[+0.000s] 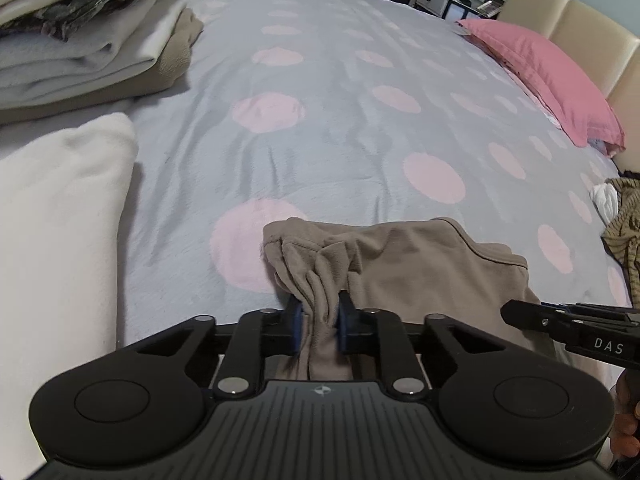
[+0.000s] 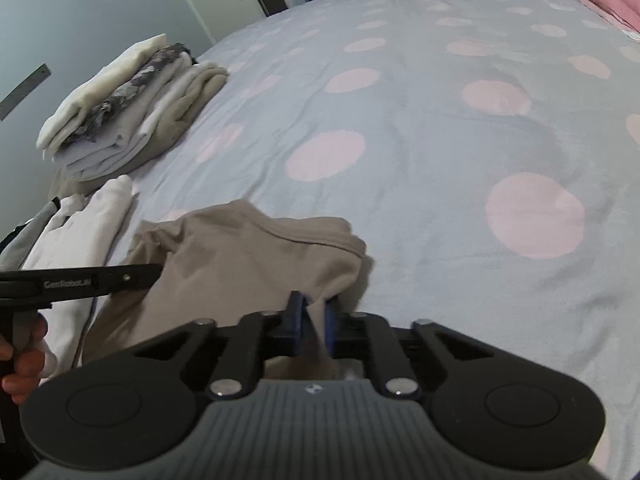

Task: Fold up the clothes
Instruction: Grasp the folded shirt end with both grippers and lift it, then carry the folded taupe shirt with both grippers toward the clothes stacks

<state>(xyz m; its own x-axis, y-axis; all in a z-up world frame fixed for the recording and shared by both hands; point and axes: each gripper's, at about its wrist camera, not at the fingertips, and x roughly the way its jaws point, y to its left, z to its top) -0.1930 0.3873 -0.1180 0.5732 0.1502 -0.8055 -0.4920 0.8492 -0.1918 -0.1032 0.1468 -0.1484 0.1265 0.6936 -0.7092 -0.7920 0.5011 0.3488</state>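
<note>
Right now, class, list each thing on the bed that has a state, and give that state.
Left gripper: shut on tan garment.
Right gripper: shut on tan garment.
Tan garment: bunched, unfolded.
Stack: folded.
White garment: folded.
Pillow: lying flat.

right tongs (image 2: 315, 312) pinching taupe garment (image 2: 240, 256); dotted bedspread (image 2: 440, 120)

Left gripper (image 1: 319, 314) fingers clamped tight; right gripper (image 2: 313, 312) likewise, both angled downward, side by side.

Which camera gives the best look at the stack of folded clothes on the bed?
The right wrist view: the stack of folded clothes sits whole there, every layer visible. In the left wrist view the stack is nearer but cut off by the frame's top-left corner.
</note>
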